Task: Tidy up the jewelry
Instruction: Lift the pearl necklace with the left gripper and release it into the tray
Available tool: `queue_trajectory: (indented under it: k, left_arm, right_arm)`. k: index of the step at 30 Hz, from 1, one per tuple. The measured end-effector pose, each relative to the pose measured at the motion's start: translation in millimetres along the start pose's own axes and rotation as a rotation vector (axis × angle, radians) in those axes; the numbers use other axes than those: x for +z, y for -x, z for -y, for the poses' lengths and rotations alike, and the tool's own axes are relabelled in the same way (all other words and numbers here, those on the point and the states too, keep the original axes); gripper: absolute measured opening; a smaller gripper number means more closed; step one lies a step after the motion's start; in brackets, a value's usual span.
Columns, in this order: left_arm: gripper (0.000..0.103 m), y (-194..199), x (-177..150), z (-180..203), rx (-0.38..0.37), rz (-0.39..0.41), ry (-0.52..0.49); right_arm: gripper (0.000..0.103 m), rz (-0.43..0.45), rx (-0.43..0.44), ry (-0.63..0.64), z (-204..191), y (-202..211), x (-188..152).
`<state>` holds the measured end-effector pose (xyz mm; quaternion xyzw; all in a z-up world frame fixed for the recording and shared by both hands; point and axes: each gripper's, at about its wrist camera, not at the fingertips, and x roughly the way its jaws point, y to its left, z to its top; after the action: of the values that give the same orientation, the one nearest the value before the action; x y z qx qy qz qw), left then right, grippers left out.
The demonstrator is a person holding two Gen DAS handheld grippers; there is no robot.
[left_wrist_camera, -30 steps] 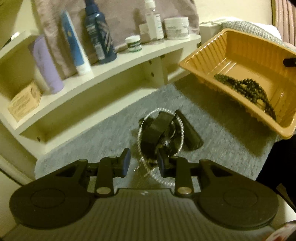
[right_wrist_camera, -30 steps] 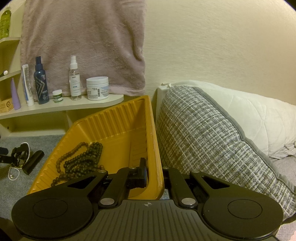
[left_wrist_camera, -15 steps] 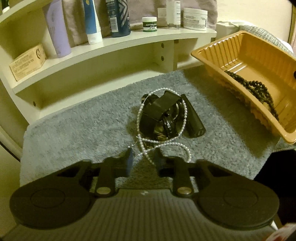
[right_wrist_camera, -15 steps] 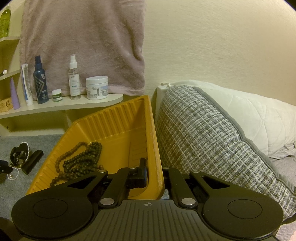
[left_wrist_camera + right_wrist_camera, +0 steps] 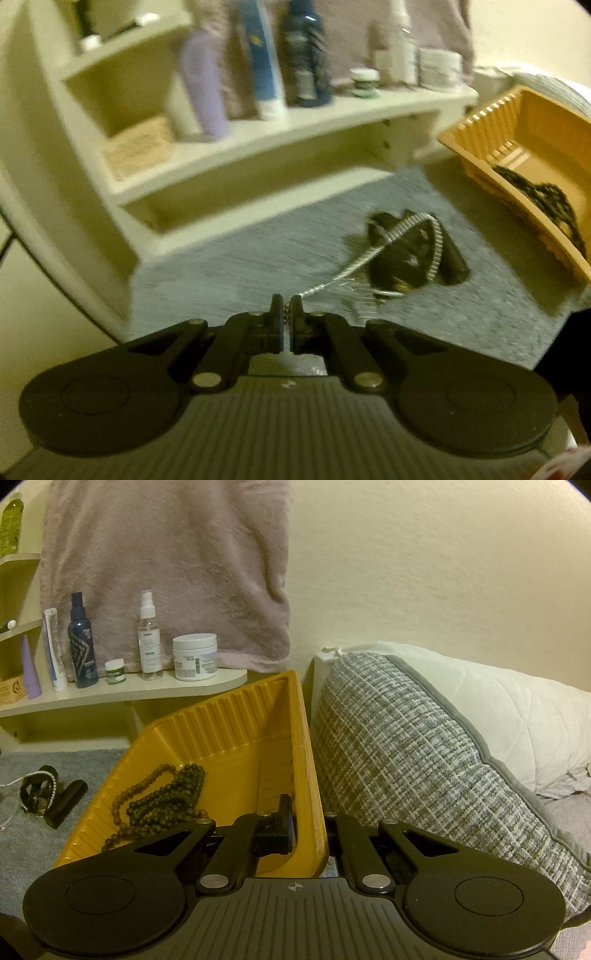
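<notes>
— Pearls, is it? What has the left hand-held gripper (image 5: 287, 308) got?
— A pearl necklace (image 5: 399, 236). The black pads are pinched together on one end of the strand, and the rest runs taut up to the black strap bundle (image 5: 397, 258) it loops around, on the fuzzy grey mat (image 5: 240, 266).
— And the tray?
— The orange tray (image 5: 236, 734), ribbed plastic, sits just right of that bundle. A coil of dark round beads (image 5: 162, 797) lies inside it.
— The right hand-held gripper (image 5: 308, 823)?
— Clamped on the tray's near wall, one finger inside, one outside.
— Beyond the tray?
— A curved cream shelf (image 5: 129, 694) with bottles and jars, a plush mauve towel (image 5: 166, 572) above, and a woven checked cushion (image 5: 406, 757) to the tray's right.
</notes>
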<state>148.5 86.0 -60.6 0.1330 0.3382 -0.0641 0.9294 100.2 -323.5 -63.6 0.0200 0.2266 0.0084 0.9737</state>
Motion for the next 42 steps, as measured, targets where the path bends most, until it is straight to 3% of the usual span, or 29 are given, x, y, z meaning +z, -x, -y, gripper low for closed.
queue_trajectory:
  k: [5,12,26,42]
  left_arm:
    - [0.002,13,6,-21,0.075,0.031,0.021]
    - [0.002,24,15,-33,0.076,0.058,0.022]
    - [0.002,56,58,-27,-0.034,0.151,-0.024]
    - [0.002,87,118,35,-0.219,0.280,-0.100]
  right_arm:
    - [0.004,0.000,0.000,0.001,0,0,0]
    - [0.004,0.001,0.002,0.002,0,0,1]
    - [0.004,0.004,0.003,0.003,-2,1,3]
    - [0.004,0.007,0.005,0.000,-4,2,5]
